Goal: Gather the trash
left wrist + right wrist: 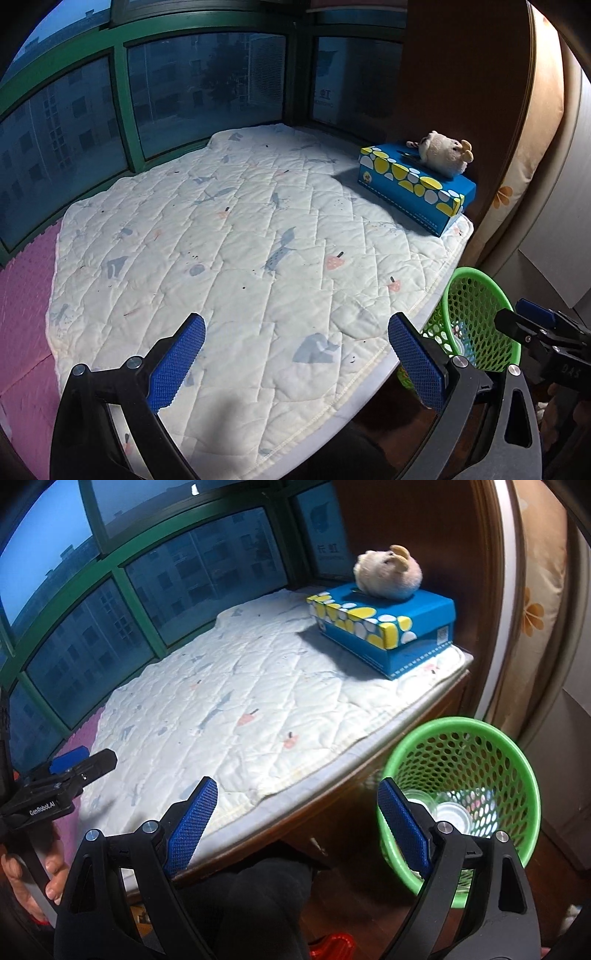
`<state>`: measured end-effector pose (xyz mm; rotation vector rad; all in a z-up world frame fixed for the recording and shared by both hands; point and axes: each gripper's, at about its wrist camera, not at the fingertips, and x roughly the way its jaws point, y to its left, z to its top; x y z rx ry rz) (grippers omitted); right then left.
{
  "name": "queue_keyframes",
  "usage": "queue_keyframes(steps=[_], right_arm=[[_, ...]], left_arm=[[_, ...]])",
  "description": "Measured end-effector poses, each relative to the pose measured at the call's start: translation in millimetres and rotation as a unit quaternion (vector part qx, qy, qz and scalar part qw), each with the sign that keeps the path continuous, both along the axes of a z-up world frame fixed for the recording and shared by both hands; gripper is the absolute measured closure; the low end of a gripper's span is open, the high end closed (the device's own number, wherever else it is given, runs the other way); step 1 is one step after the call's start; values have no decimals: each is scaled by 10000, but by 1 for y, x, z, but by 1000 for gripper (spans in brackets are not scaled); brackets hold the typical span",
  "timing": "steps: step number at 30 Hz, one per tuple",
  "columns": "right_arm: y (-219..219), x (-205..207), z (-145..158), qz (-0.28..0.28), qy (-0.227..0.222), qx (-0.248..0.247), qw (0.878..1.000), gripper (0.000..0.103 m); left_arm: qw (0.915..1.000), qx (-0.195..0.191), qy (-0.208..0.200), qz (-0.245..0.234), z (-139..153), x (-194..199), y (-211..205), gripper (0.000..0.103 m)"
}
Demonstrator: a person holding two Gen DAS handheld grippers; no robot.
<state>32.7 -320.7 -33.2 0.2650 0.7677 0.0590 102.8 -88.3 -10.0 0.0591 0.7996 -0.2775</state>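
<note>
Looks basically done: the white quilted mat (229,236) on the window seat shows no trash, just a blue tissue box (417,184) at its far right corner. Clear plastic cups (448,810) sit inside the green mesh wastebasket (458,734) just off the seat's front edge. Left tongs (295,365) and right tongs (295,830) hover wide apart, empty.

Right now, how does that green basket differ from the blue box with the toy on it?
The green basket is round, open-topped and full of holes; the blue box is a closed, solid rectangle with yellow and white spots. The basket stands below the quilt's edge, beside the ledge; the box rests on the quilt near the corner. The basket holds clear items inside; the box carries a plush toy on top. Neither is touched by a gripper.
</note>
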Motion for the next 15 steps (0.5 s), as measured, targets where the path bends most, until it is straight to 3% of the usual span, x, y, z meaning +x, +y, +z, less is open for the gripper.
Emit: queue_keyframes(steps=[15], right_arm=[[55, -3, 10, 344, -188, -172, 9991, 9]], left_arm=[[9977, -326, -61, 593, 5, -23, 66, 7]])
